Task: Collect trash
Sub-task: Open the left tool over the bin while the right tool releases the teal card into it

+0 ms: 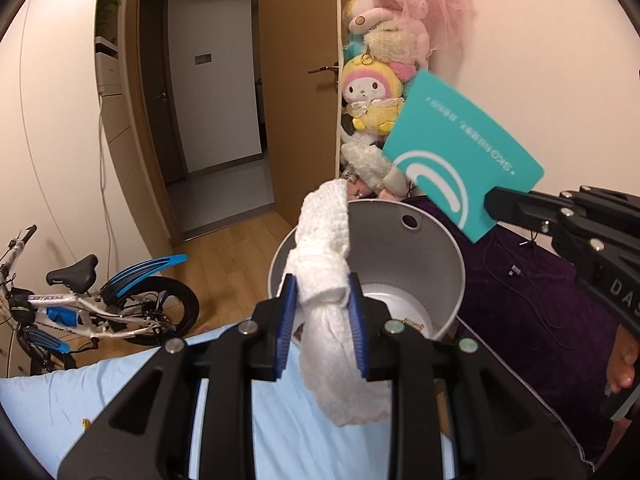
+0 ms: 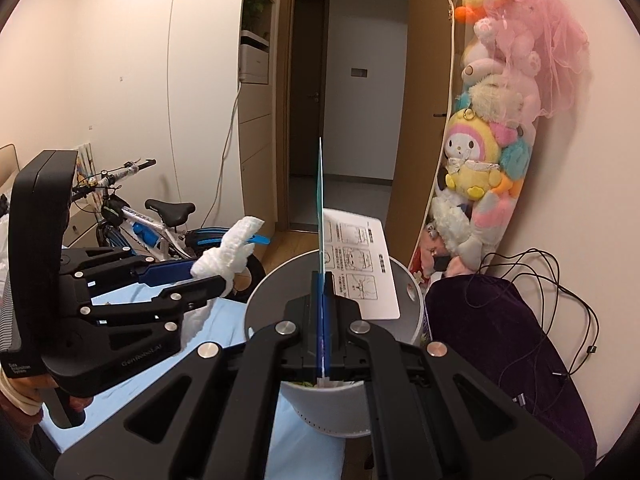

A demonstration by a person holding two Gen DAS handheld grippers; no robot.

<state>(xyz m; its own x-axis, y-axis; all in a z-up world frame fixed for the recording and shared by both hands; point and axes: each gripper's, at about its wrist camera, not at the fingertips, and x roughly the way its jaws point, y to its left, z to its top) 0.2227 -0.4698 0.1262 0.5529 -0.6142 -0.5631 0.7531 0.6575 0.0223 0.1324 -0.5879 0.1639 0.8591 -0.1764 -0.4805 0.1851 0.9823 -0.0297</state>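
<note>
My left gripper [image 1: 322, 304] is shut on a crumpled white tissue [image 1: 326, 264] and holds it at the near rim of a grey trash bin [image 1: 440, 256]. My right gripper [image 2: 322, 308] is shut on a teal card [image 1: 456, 148], held edge-on in its own view [image 2: 320, 200], above the bin [image 2: 264, 292]. A white instruction sheet [image 2: 364, 264] leans inside the bin. The left gripper [image 2: 208, 276] with its tissue [image 2: 232, 248] shows left of the bin in the right wrist view. The right gripper [image 1: 496, 204] enters the left wrist view from the right.
A child's bicycle [image 1: 100, 304] stands at the left by the wall. A blue bed sheet [image 1: 48, 404] lies under the grippers. A hanging net of plush toys [image 2: 492, 152] is behind the bin. A dark purple cushion with cables [image 2: 512, 328] sits right of it. An open doorway [image 1: 216, 112] is beyond.
</note>
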